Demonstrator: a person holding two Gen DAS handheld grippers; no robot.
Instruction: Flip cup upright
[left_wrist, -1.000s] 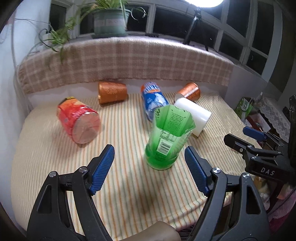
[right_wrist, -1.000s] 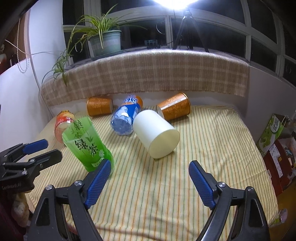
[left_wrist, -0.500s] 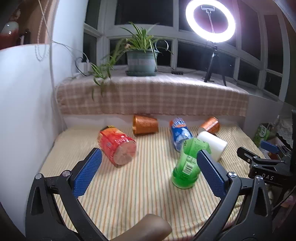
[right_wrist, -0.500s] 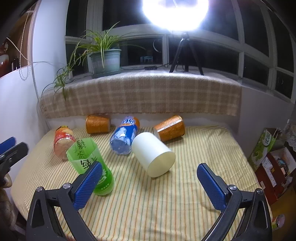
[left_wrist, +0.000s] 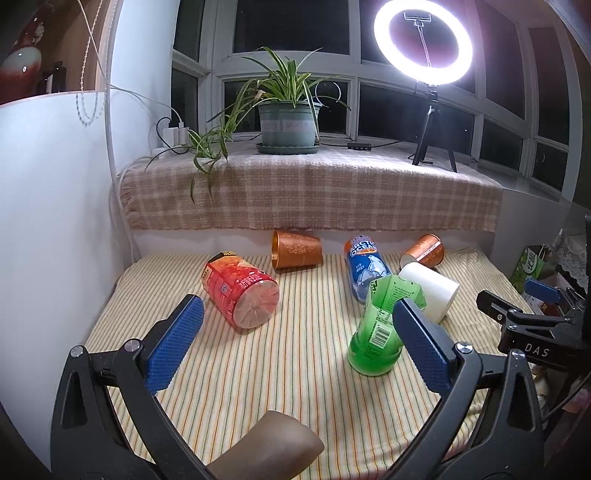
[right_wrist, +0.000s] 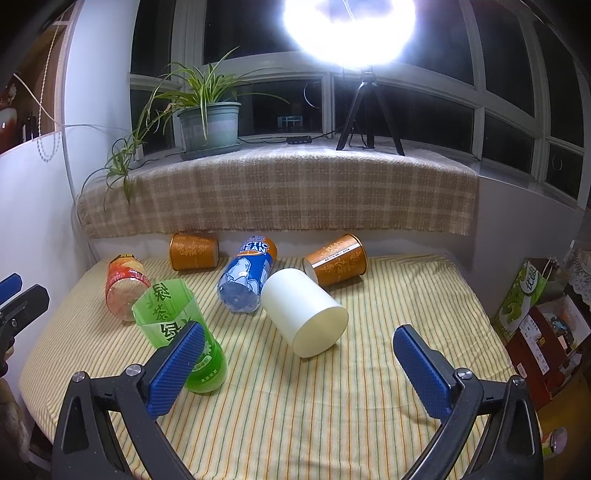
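while the green cup (left_wrist: 376, 332) stood, seemingly tilted, both the left gripper (left_wrist: 293, 339) and right gripper (right_wrist: 295, 363) gaped wide, holding nothing.

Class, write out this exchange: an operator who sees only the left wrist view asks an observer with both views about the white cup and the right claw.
Operator: The white cup lies on its side behind the green cup. Which end faces the right claw?
Observer: In the right wrist view, a flat end that looks closed points toward that camera. The other end is hidden.
Operator: I see that claw only from the side. Is it open?
Observer: Yes, it is open wide and holds nothing.
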